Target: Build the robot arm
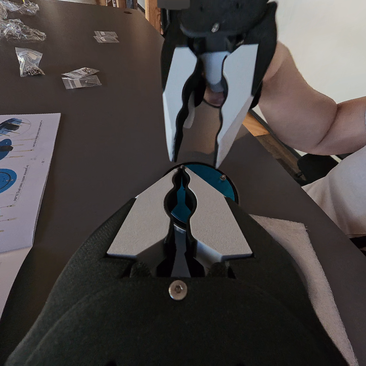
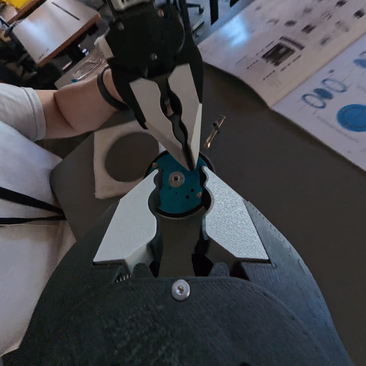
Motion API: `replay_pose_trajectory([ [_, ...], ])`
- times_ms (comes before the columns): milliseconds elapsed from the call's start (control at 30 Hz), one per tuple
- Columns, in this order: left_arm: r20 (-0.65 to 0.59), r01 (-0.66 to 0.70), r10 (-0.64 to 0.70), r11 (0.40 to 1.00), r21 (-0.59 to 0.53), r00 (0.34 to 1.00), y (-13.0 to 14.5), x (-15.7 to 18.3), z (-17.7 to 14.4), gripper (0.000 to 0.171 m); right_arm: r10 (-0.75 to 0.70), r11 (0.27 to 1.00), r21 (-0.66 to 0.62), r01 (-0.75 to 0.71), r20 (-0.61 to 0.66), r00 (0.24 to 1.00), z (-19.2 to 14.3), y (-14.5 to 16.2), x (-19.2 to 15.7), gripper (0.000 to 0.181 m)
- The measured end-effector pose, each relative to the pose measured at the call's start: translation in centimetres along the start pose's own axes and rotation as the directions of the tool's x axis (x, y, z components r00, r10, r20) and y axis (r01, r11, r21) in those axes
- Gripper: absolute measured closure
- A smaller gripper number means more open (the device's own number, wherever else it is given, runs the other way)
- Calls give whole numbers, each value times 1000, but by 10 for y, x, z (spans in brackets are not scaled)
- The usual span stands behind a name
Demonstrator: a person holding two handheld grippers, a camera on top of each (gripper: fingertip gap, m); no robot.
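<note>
A round blue disc [image 1: 210, 178] sits in a black ring on the dark table [image 1: 118, 122]. It shows from above in the right wrist view [image 2: 178, 200], with a silver hub [image 2: 176, 179] at its centre and small metal studs [image 2: 199, 195] standing on it. My left gripper [image 1: 182, 169] is shut on a small metal piece [image 1: 182, 167] at the disc's far edge. It also shows in the right wrist view [image 2: 191, 167], tips touching the disc. My right gripper [image 2: 180, 170] is open and empty, its fingers either side of the disc just above it. It faces me in the left wrist view [image 1: 196, 162].
A brass standoff [image 2: 214, 131] lies loose beside the disc. White foam with a round hole [image 2: 103, 168] lies close by. Printed sheets [image 1: 29, 178] and small bags of hardware [image 1: 29, 63] lie at the left. A person's arm [image 1: 297, 111] is beyond the table's right edge.
</note>
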State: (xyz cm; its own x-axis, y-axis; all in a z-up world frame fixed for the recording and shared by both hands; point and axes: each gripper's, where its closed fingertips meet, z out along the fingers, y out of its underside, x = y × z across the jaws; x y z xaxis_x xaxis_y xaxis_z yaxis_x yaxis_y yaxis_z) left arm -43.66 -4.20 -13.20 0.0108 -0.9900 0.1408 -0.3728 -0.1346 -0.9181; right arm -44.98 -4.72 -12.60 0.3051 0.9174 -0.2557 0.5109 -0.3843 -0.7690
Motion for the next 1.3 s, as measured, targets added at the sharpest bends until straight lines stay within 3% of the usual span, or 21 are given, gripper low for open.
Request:
replay_pose_trajectory([
  [167, 45, 29, -37, 987, 159, 998, -29, -10, -30, 171, 116, 988, 92, -122, 67, 991, 0, -11, 13, 148],
  [300, 67, 153, -183, 937, 313, 981, -41, -20, -81, 171, 199, 976, 105, -192, -69, 978, -5, -24, 45, 158],
  [433, 134, 230, -283, 921, 313, 950, -18, -26, -106, 162, 101, 990, -91, -112, -116, 988, 28, -42, 47, 157],
  [500, 174, 234, -300, 918, 320, 938, -10, -26, -115, 162, 3, 960, -274, -61, -210, 978, 46, -36, 61, 158],
  [567, 191, 240, -317, 909, 341, 929, -6, -22, -124, 162, 4, 910, -400, -106, -249, 969, 58, -29, 71, 159],
  [667, 196, 248, -336, 895, 370, 921, -2, -11, -135, 163, 66, 874, -452, -177, -251, 966, 75, -25, 73, 164],
  [800, 231, 252, -349, 897, 364, 908, 8, 3, -144, 164, -37, 844, -523, -119, -278, 960, 88, -16, 82, 163],
  [867, 246, 255, -356, 896, 363, 901, 9, 10, -145, 164, -91, 834, -548, -58, -241, 966, 83, -13, 81, 174],
  [967, 243, 255, -356, 895, 365, 902, 4, 27, -140, 162, -154, 914, -393, 100, -107, 982, 65, -21, 63, 174],
  [1100, 278, 264, -331, 931, 254, 902, -1, 37, -111, 157, -169, 983, -34, 183, 241, 956, 20, -22, 24, 176],
  [1200, 327, 239, -269, 962, 129, 906, -12, 34, -75, 149, -156, 988, 101, 121, 508, 847, -5, -9, 0, 175],
  [1300, 406, 191, -215, 977, 98, 888, -35, 20, -47, 152, -213, 975, 183, 124, 627, 749, -21, -5, -4, 175],
])
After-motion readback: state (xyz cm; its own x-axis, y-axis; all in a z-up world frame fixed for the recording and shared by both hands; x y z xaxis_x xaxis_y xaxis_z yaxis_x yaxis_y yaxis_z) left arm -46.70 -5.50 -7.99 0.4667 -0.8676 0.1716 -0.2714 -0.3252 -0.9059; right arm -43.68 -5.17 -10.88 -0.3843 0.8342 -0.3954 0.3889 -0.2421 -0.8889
